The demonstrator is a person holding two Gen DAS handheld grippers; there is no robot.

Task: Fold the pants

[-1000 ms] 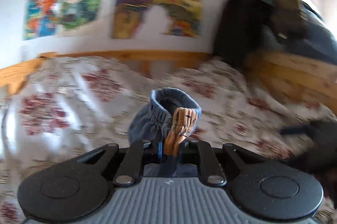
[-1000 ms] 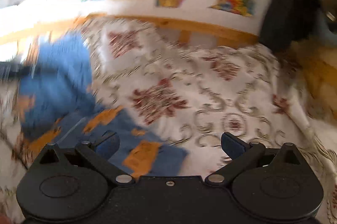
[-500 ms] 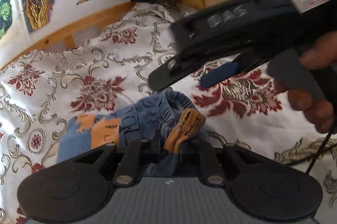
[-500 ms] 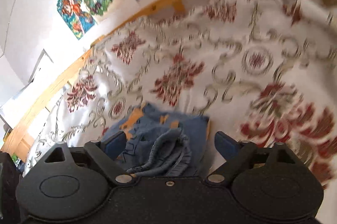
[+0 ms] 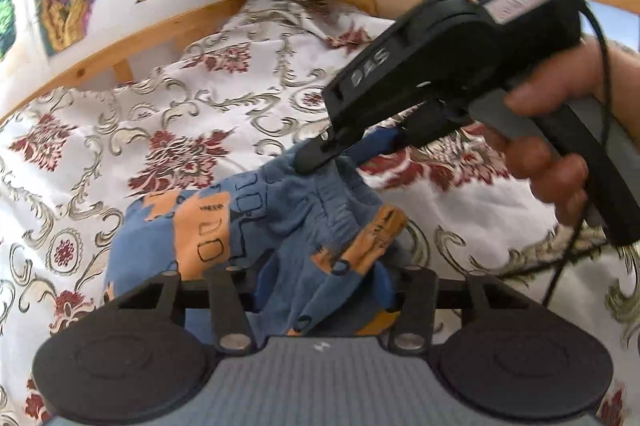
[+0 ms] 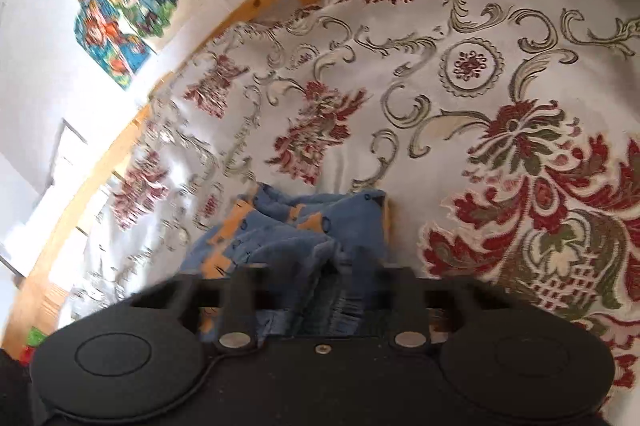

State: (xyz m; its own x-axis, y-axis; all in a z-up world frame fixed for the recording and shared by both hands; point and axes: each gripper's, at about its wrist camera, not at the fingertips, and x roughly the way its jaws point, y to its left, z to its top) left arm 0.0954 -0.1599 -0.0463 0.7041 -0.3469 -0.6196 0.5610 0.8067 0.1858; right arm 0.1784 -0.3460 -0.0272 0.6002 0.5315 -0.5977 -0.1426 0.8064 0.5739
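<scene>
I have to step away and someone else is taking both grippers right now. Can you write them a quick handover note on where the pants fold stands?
Left gripper: jaws closed on a bunch of the pants, blue with orange patches.
Right gripper: jaws closing on the elastic waistband end; the right wrist view is blurred, so check the grip.
Pants: bunched in a loose heap on the floral bedspread, near the wooden bed frame, not flat.
Done: both ends picked up.
Left: likely spread the pants flat, lay one leg over the other, then fold and smooth. No neat fold is visible yet.
</scene>
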